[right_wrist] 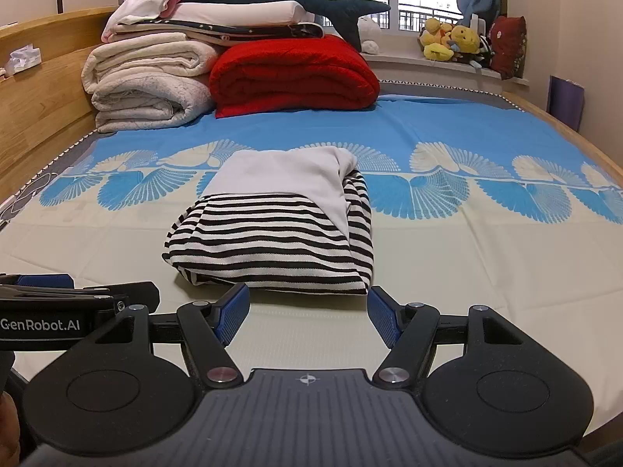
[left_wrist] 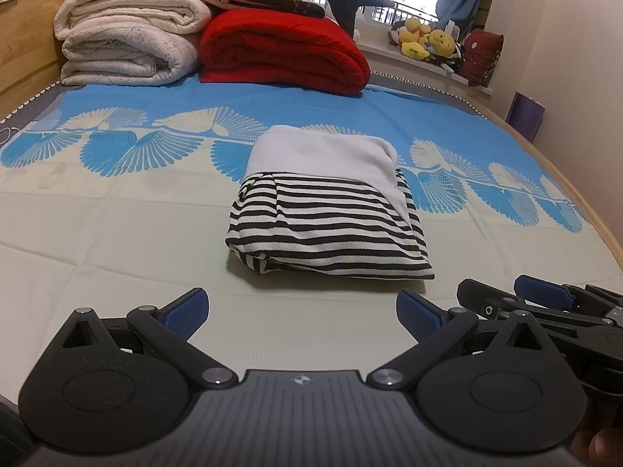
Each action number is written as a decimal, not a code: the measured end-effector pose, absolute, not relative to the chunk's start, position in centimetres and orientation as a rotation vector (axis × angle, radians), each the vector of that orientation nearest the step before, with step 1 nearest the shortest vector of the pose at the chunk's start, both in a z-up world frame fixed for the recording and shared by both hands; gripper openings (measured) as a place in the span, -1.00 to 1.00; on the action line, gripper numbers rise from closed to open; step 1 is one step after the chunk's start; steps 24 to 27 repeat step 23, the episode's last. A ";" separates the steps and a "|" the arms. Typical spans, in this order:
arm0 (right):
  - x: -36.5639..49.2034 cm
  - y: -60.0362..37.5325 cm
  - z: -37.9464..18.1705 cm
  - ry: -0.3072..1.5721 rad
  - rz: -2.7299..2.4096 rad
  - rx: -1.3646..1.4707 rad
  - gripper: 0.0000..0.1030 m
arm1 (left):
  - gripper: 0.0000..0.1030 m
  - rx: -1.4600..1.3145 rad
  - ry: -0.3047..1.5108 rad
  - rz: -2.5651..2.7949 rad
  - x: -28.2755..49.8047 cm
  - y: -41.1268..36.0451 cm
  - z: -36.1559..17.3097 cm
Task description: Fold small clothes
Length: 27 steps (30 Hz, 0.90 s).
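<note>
A small garment (left_wrist: 327, 210), black-and-white striped with a plain white part on its far half, lies folded into a compact rectangle on the bed sheet (left_wrist: 117, 233). In the right wrist view the same folded garment (right_wrist: 272, 229) sits just beyond the fingertips. My left gripper (left_wrist: 301, 313) is open, its blue pads apart and nothing between them, a short way in front of the garment's near edge. My right gripper (right_wrist: 307, 313) is open too, empty, close to the near edge. Each gripper shows at the other view's side.
Folded white quilts (left_wrist: 128, 39) and a red blanket (left_wrist: 280, 46) are stacked at the far end of the bed, with a plush shark (right_wrist: 288, 0) on top. Soft toys (left_wrist: 428, 41) sit on the windowsill. A wooden bed frame (right_wrist: 39, 89) runs along the left.
</note>
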State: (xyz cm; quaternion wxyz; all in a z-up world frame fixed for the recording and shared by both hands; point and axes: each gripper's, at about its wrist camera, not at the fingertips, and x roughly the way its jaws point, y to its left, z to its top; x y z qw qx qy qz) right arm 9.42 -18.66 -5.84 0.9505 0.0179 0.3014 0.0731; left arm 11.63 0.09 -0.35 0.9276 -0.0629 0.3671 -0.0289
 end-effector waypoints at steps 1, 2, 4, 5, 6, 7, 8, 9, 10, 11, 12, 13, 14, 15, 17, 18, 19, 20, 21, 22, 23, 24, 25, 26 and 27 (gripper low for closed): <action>9.4 -18.7 -5.8 0.613 0.149 0.036 0.33 | 0.99 -0.130 0.753 -0.059 11.6 0.1 -0.4; 9.4 -18.7 -5.8 0.614 0.149 0.037 0.33 | 0.99 -0.131 0.752 -0.059 11.6 0.1 -0.3; 9.4 -18.7 -5.8 0.613 0.149 0.037 0.33 | 0.99 -0.130 0.752 -0.059 11.6 0.1 -0.3; 9.4 -18.7 -5.8 0.613 0.149 0.038 0.33 | 0.99 -0.130 0.753 -0.059 11.6 0.1 -0.3; 9.4 -18.7 -5.8 0.613 0.149 0.037 0.33 | 0.99 -0.131 0.753 -0.059 11.6 0.1 -0.4; 9.5 -18.7 -5.8 0.613 0.150 0.037 0.33 | 0.99 -0.131 0.752 -0.060 11.6 0.1 -0.3; 9.5 -18.7 -5.8 0.613 0.150 0.037 0.33 | 0.99 -0.130 0.752 -0.060 11.6 0.2 -0.3; 9.4 -18.7 -5.8 0.613 0.150 0.038 0.33 | 0.99 -0.130 0.752 -0.060 11.6 0.1 -0.3; 9.4 -18.7 -5.8 0.613 0.150 0.037 0.33 | 0.99 -0.130 0.753 -0.059 11.6 0.2 -0.4; 9.5 -18.7 -5.8 0.614 0.150 0.036 0.33 | 0.99 -0.131 0.753 -0.060 11.6 0.2 -0.3; 9.4 -18.7 -5.8 0.614 0.150 0.037 0.33 | 0.99 -0.131 0.754 -0.060 11.6 0.2 -0.3; 9.5 -18.7 -5.8 0.614 0.150 0.037 0.33 | 0.99 -0.132 0.755 -0.059 11.7 0.1 -0.4; 9.4 -18.7 -5.9 0.615 0.149 0.039 0.33 | 0.99 -0.131 0.754 -0.059 11.7 0.1 -0.4; 9.4 -18.7 -5.9 0.615 0.148 0.039 0.33 | 0.99 -0.131 0.754 -0.058 11.7 0.1 -0.4; 9.4 -18.7 -5.9 0.615 0.148 0.039 0.33 | 0.99 -0.132 0.754 -0.059 11.6 0.1 -0.4; 9.4 -18.7 -5.9 0.616 0.148 0.040 0.33 | 0.99 -0.132 0.753 -0.059 11.7 0.1 -0.4; 9.4 -18.7 -5.9 0.616 0.149 0.040 0.33 | 0.99 -0.131 0.753 -0.060 11.6 0.1 -0.4; 9.4 -18.7 -5.9 0.615 0.149 0.040 0.33 | 0.99 -0.133 0.752 -0.065 11.7 0.1 -0.4; 9.4 -18.7 -5.9 0.615 0.149 0.039 0.33 | 0.99 -0.133 0.750 -0.066 11.7 0.1 -0.4; 9.5 -18.7 -5.9 0.617 0.147 0.037 0.32 | 0.99 -0.131 0.749 -0.064 11.7 0.1 -0.5; 9.4 -18.6 -6.0 0.618 0.145 0.037 0.32 | 0.99 -0.131 0.748 -0.063 11.7 0.1 -0.5; 9.4 -18.6 -6.0 0.618 0.145 0.037 0.32 | 0.99 -0.131 0.748 -0.063 11.7 0.1 -0.5; 9.4 -18.6 -6.0 0.618 0.145 0.037 0.32 | 0.99 -0.131 0.748 -0.063 11.7 0.1 -0.5; 9.4 -18.6 -6.0 0.618 0.145 0.037 0.32 | 0.99 -0.131 0.748 -0.063 11.7 0.1 -0.5; 9.4 -18.6 -6.0 0.618 0.145 0.037 0.32 | 0.99 -0.131 0.748 -0.063 11.7 0.1 -0.5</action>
